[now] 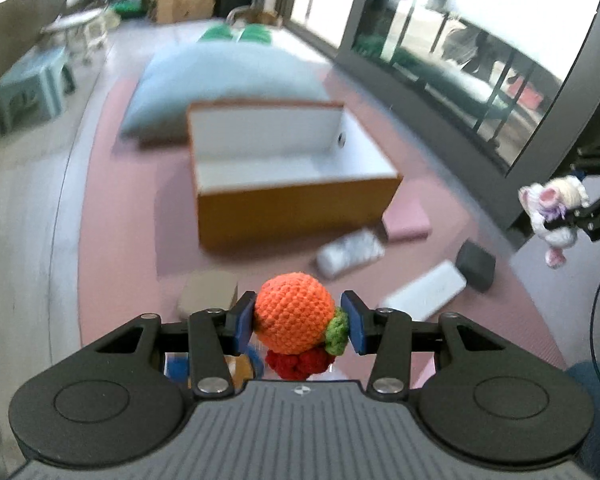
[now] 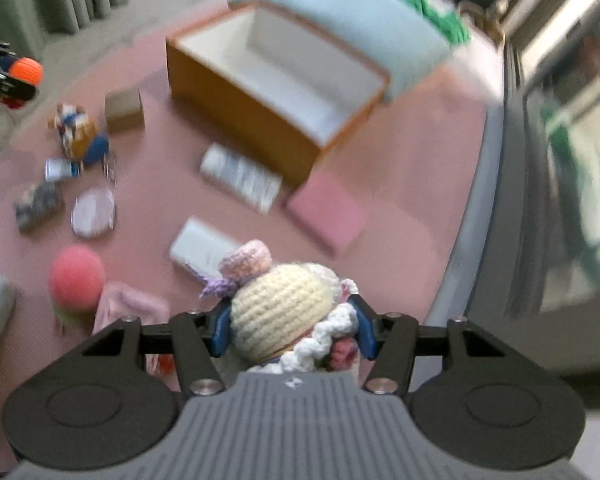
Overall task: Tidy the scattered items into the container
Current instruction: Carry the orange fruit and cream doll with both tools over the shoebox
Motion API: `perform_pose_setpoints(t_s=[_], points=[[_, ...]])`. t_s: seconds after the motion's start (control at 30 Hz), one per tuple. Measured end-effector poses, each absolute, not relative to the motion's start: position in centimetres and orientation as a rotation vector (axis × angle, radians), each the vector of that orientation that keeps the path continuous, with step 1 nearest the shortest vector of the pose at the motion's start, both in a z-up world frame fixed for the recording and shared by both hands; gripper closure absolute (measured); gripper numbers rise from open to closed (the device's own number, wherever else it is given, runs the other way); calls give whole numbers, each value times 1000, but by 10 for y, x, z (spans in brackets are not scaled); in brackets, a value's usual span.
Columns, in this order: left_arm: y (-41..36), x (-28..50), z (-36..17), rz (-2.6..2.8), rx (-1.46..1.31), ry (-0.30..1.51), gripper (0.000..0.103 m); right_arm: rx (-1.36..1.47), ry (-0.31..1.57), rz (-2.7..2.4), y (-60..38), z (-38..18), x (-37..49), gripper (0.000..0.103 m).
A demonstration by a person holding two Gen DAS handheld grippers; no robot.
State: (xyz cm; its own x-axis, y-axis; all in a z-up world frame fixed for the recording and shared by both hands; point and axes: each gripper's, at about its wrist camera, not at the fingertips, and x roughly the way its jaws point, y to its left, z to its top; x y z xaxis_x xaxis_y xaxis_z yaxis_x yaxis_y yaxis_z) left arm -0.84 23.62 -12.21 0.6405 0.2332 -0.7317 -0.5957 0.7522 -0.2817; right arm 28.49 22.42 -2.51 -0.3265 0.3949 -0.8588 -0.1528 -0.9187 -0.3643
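Yarn toys fill both tools. Low in the centre of the left wrist view, the left gripper (image 1: 298,320) is clenched on a round orange crocheted fruit (image 1: 294,312), pads pressing its sides. The right gripper (image 2: 292,330) likewise grasps a cream crocheted doll (image 2: 276,316) around its head. Both look light, soft and squashy, so a mid-body hold should suit. Higher in the frame sits the open wooden box with white lining (image 1: 296,204), apparently empty.

Daylight floods in through the blown-out windows (image 1: 480,20) beyond the wooden box (image 1: 292,184). Motion blur smears the box and everything around it in both views; only the near foreground stays sharp. Fisheye curvature bends the edges.
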Motion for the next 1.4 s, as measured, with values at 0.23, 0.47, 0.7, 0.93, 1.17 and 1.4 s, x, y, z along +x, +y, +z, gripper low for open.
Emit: perform_pose_setpoints(t_s=[0.23, 0.47, 0.7, 0.93, 1.17, 1.4], points=[[280, 41, -102, 483, -419, 726, 50, -1472, -423, 2392, 229, 26, 220, 42], [340, 88, -102, 486, -382, 739, 50, -1384, -412, 2451, 254, 41, 151, 43], [401, 129, -135, 518, -409, 808, 50, -1309, -255, 2505, 286, 27, 79, 43], [440, 171, -197, 519, -482, 927, 50, -1352, -79, 2465, 317, -29, 15, 43], [453, 191, -241, 529, -402, 1070, 50, -1456, 65, 2397, 335, -95, -25, 43], [472, 186, -262, 531, -412, 1088, 49, -1513, 168, 2434, 332, -137, -44, 43]])
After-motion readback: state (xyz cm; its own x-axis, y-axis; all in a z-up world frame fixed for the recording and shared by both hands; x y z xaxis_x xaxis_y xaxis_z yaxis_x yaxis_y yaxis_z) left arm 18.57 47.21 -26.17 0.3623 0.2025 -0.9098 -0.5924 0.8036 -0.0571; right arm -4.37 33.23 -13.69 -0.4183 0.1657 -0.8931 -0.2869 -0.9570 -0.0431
